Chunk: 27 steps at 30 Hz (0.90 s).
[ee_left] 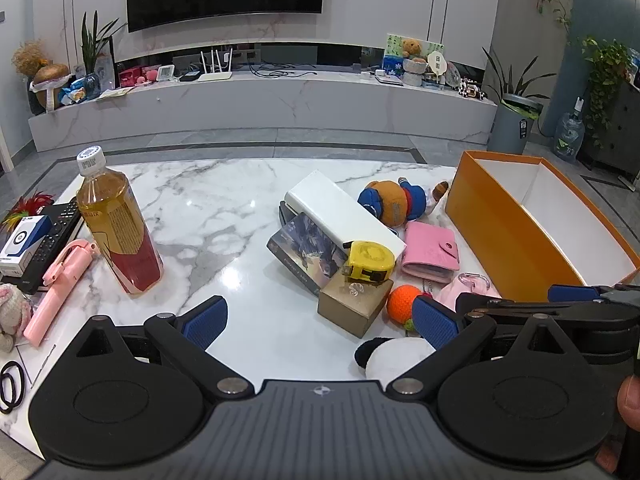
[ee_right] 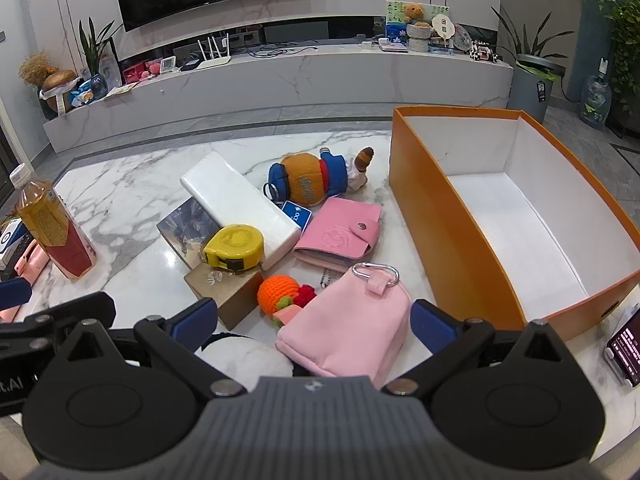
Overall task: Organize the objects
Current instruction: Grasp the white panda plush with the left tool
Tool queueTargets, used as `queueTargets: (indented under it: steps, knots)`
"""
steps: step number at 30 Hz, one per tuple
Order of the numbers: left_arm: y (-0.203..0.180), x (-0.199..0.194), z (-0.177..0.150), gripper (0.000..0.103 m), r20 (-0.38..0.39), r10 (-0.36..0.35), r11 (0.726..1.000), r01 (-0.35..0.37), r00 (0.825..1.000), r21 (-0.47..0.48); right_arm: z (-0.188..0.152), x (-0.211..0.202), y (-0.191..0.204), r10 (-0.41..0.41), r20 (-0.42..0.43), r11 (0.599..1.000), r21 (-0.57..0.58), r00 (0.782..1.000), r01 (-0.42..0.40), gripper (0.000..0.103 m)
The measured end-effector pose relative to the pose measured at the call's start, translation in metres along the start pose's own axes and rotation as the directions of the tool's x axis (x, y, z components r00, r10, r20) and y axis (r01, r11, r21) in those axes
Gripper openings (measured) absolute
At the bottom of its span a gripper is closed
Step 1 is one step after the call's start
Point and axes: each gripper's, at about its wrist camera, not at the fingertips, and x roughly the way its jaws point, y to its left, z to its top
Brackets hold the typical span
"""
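Grippers spread, nothing grasped

Left gripper (ee_left: 320, 320) and right gripper (ee_right: 314, 320) hang released above white marble table (ee_left: 224, 216). Soft pink zip pouch (ee_right: 352, 320) lies between right fingers, untouched. Empty orange cardboard box (ee_right: 460, 240) just beside it.

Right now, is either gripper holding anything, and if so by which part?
Nothing is held. The left gripper and right gripper both stand wide open above the table; the pink pouch lies between the right fingers, ungripped.

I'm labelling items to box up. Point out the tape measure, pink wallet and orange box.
tape measure (ee_right: 234, 246), right wrist view, yellow top face.
pink wallet (ee_right: 340, 232), right wrist view, front flap.
orange box (ee_right: 452, 236), right wrist view, near outer wall.
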Motion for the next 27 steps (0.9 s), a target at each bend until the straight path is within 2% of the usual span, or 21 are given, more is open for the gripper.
queueTargets:
  steps: [13,17,22,27]
  knots:
    - [-0.001,0.002,-0.004,0.103,-0.001,-0.018,1.000,0.018,1.000,-0.009,0.001,-0.001,-0.001,-0.004,0.000,1.000,0.008,1.000,0.004,0.102]
    - [-0.002,0.008,-0.011,0.103,-0.026,-0.026,1.000,0.026,0.999,-0.012,0.004,-0.003,-0.010,0.010,0.013,0.998,0.057,1.000,-0.011,0.102]
    - [-0.007,0.016,-0.024,0.103,-0.041,-0.088,0.996,0.087,0.995,-0.014,0.007,-0.005,-0.019,0.017,0.018,0.993,0.114,1.000,-0.019,0.102]
    - [-0.026,0.030,-0.039,0.103,-0.086,-0.134,0.988,0.139,0.987,0.062,0.008,-0.005,-0.023,0.018,0.021,0.990,0.142,1.000,-0.021,0.102]
